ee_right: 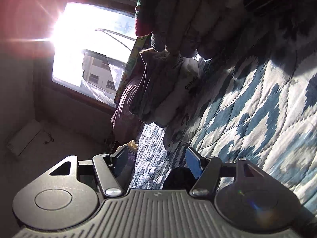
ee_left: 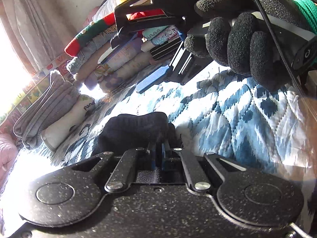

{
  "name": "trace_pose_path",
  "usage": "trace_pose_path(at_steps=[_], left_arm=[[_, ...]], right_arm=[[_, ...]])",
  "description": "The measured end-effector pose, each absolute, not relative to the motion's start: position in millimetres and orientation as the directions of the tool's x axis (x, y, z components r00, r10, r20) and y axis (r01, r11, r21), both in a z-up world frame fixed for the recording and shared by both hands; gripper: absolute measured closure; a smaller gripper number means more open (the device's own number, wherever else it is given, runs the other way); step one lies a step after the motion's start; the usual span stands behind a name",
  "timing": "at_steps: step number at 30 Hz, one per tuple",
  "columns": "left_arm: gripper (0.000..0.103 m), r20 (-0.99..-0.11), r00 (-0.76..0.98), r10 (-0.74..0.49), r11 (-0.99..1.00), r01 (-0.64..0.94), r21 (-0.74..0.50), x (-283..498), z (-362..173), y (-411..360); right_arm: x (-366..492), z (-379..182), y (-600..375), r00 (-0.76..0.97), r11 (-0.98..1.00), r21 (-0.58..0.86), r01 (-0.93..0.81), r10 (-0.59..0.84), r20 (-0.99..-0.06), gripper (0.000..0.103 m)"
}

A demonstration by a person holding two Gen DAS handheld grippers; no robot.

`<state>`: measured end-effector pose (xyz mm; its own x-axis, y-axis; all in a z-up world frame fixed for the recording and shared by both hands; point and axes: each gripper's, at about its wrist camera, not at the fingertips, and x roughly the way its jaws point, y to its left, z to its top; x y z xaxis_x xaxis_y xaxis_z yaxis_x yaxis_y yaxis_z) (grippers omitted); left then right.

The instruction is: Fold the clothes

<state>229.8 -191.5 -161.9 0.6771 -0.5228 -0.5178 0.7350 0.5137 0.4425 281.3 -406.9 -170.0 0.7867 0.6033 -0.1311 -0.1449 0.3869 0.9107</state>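
black cloth pinched at the left tongs, right tongs spread above it

left wrist view: the left gripper [ee_left: 157, 150] has its blue fingers drawn together on a small black cloth [ee_left: 134, 128], bunched on the quilt [ee_left: 237, 123]. the cloth lies straight ahead of the tips and spreads off to their left, its long axis running crosswise to the fingers. the right gripper [ee_left: 158, 75], held in a gloved hand [ee_left: 237, 39], hangs farther up the quilt with one blue finger showing; from here i cannot tell its gap. folded stacks [ee_left: 118, 59] and a grey pile [ee_left: 45, 115] line the far side.

right wrist view: the right gripper [ee_right: 156, 158] stands with fingers well apart and nothing between them. a dark lump, probably the same cloth [ee_right: 179, 177], sits low beside the right-hand finger. the left gripper is plainly nearer the cloth; the right would have to come in from the cloth's free side.
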Motion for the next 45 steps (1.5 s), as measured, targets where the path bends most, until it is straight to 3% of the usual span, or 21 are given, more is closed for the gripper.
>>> trace_pose_path(at_steps=[2,3,8,11,12,13,21,32,36,39,41,45], left_arm=[[0.088,-0.528,0.641,-0.556,0.526,0.764,0.374,231,-148,-181],[0.077,-0.523,0.627,-0.578,0.534,0.775,0.338,230,-139,-174],[0.075,-0.496,0.607,-0.621,0.629,0.764,0.146,235,-110,-117],[0.075,-0.494,0.650,-0.577,0.706,0.702,0.099,244,-109,-96],[0.075,-0.494,0.656,-0.571,0.717,0.692,0.090,246,-109,-92],[0.075,-0.493,0.662,-0.565,0.727,0.682,0.082,248,-109,-89],[0.075,-0.493,0.704,-0.512,0.804,0.594,0.013,262,-107,-62],[0.078,-0.511,0.714,-0.479,0.809,0.585,0.059,262,-121,-97],[0.078,-0.518,0.715,-0.469,0.805,0.588,0.083,260,-127,-113],[0.078,-0.551,0.704,-0.448,0.805,0.586,0.094,268,-136,-124],[0.078,-0.583,0.693,-0.423,0.807,0.581,0.106,275,-147,-131],[0.078,-0.611,0.691,-0.387,0.804,0.577,0.144,276,-152,-138]], right_arm=[[277,-158,-391,0.782,0.483,0.848,-0.219,0.606,-0.144,0.053],[275,-152,-383,0.781,0.527,0.812,-0.253,0.607,-0.150,0.061],[286,-139,-339,0.762,0.664,0.665,-0.342,0.610,-0.217,0.076],[290,-157,-315,0.734,0.819,0.488,-0.302,0.526,-0.429,0.084],[291,-163,-306,0.721,0.859,0.420,-0.292,0.486,-0.494,0.103],[292,-168,-299,0.708,0.890,0.355,-0.284,0.445,-0.548,0.103],[280,-164,-301,0.741,0.889,0.364,-0.276,0.438,-0.508,0.103],[296,-181,-350,0.701,0.689,0.708,-0.156,0.582,-0.412,0.103],[282,-162,-339,0.730,0.691,0.673,-0.264,0.599,-0.329,0.071],[285,-161,-333,0.730,0.702,0.662,-0.261,0.593,-0.340,0.074],[296,-173,-328,0.687,0.766,0.612,-0.194,0.552,-0.473,0.100],[293,-174,-331,0.692,0.773,0.602,-0.199,0.546,-0.473,0.103]])
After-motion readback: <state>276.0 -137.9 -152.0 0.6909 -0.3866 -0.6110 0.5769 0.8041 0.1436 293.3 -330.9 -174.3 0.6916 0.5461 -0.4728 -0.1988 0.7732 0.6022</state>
